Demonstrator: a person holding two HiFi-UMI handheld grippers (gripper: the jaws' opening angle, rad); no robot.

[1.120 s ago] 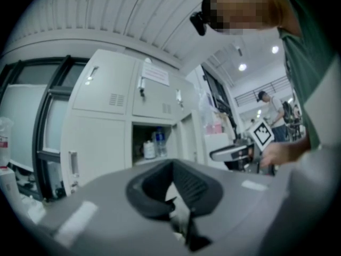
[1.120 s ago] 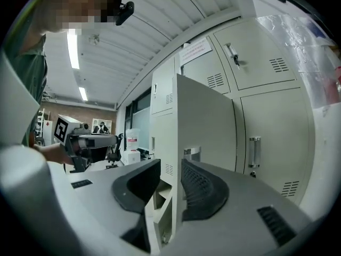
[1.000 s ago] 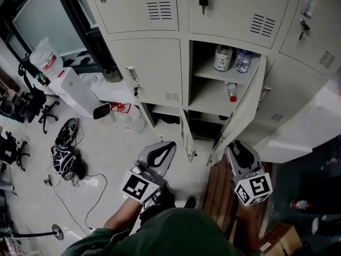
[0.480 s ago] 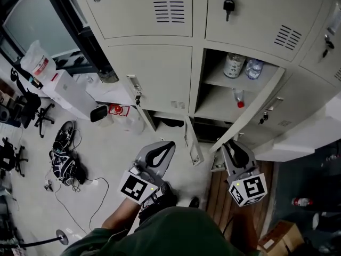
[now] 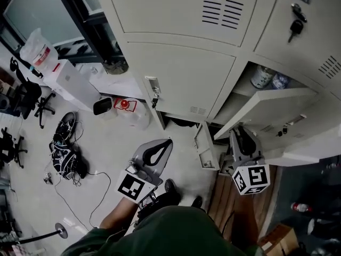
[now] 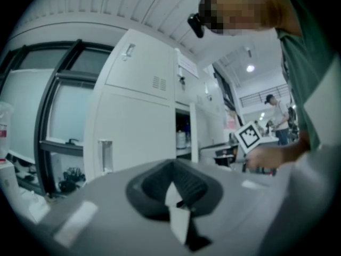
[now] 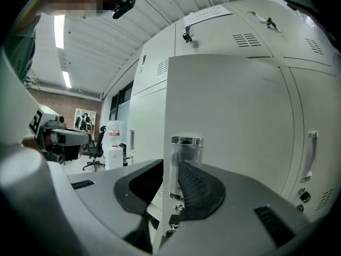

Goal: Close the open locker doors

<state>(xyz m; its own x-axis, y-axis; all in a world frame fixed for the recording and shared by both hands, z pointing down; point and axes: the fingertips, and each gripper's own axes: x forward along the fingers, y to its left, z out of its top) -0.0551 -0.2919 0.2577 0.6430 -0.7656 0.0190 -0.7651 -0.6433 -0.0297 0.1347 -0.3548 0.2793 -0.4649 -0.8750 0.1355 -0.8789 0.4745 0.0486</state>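
Locker bank (image 5: 181,63); right tongs (image 5: 241,136) tight on open door (image 5: 266,106), left tongs (image 5: 167,143) together, empty.

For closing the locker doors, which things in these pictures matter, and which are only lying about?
Job:
upper open door, with the right hand-held gripper on its edge
lower open door
left hand-held gripper, empty

Lying about:
office chair
white box
clear jug
bottles in the locker
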